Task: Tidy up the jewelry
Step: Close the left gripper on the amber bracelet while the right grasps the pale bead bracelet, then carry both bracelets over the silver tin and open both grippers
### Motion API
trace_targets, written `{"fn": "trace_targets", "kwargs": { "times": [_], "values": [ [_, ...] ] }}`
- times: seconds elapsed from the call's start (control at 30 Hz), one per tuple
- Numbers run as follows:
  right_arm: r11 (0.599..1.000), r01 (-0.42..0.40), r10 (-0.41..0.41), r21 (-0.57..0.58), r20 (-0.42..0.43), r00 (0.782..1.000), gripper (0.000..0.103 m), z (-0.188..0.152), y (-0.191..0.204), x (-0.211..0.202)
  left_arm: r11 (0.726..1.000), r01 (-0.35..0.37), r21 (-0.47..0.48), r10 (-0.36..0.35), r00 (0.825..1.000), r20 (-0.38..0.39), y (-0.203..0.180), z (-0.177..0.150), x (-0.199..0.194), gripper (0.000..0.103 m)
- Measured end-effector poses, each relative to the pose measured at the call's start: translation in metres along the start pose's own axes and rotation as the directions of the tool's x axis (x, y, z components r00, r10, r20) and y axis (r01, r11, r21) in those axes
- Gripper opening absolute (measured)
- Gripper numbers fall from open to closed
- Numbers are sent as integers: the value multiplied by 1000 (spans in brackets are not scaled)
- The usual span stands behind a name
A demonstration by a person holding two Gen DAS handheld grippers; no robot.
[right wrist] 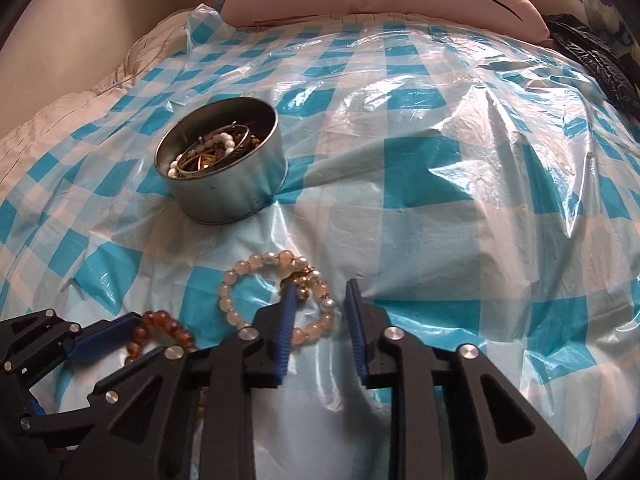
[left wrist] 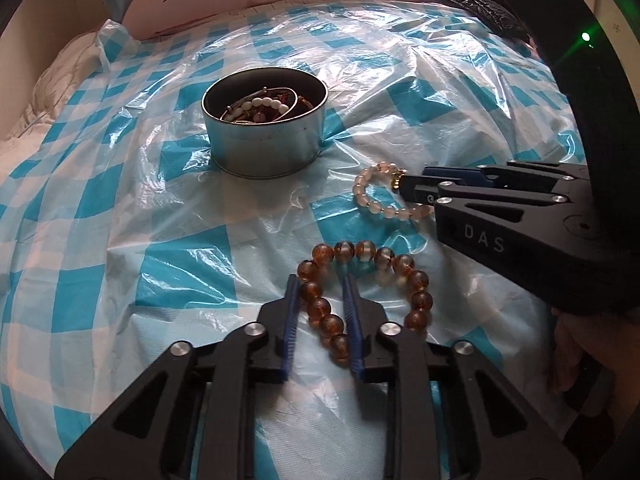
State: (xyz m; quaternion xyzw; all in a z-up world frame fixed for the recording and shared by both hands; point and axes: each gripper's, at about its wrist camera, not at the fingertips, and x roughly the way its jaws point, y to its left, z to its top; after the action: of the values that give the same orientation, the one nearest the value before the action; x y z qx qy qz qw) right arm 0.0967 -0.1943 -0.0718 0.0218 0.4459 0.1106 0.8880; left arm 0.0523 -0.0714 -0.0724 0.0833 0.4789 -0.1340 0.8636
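Left tool point(left wrist: 320, 280) spread open, straddling one side of the amber bead bracelet point(left wrist: 366, 292) lying flat on the plastic-covered bed point(left wrist: 120, 208); that strand of beads running roughly along the fingers, between them, not yet clamped. Right tool point(right wrist: 322, 286) also open, its left finger resting on or just over the gold clasp of the pale bead bracelet point(right wrist: 276, 300), most of that loop lying left of the gap. Metal tin point(left wrist: 264, 132), already part-filled with jewelry, ahead and slightly left of both tools; left one judged better lined up for closing and lifting toward it.
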Motion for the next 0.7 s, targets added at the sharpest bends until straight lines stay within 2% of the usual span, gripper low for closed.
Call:
{"fn": "trace_targets", "kwargs": {
  "times": [0.07,0.17,0.27,0.33,0.4,0.47,0.63,0.7],
  "values": [
    [1000,-25,25,-11,-10,1000,13,-3,4,0,998,56,-25,-56,998,-4,4,-1,-2,11],
    [982,-164,164,95,6,986,8,-6,-8,-6,972,193,-135,-189,981,40,25,-2,-12,11],
    [938,-280,271,206,72,960,8,-10,-26,-16,920,320,-228,-297,946,132,46,-4,-24,11],
    [897,-355,331,263,130,935,8,-12,-37,-24,889,376,-262,-334,923,189,54,-6,-33,11],
    [869,-396,358,297,175,917,8,-15,-45,-30,882,386,-270,-335,917,218,57,-8,-37,11],
    [834,-450,396,318,223,891,8,-16,-51,-36,877,397,-269,-341,911,233,58,-7,-40,11],
    [762,-563,476,320,313,822,8,-13,-54,-47,882,405,-243,-341,902,266,55,-3,-50,11],
    [742,-591,494,316,337,801,8,-10,-53,-50,882,407,-238,-341,899,274,55,0,-55,11]
  ]
}}
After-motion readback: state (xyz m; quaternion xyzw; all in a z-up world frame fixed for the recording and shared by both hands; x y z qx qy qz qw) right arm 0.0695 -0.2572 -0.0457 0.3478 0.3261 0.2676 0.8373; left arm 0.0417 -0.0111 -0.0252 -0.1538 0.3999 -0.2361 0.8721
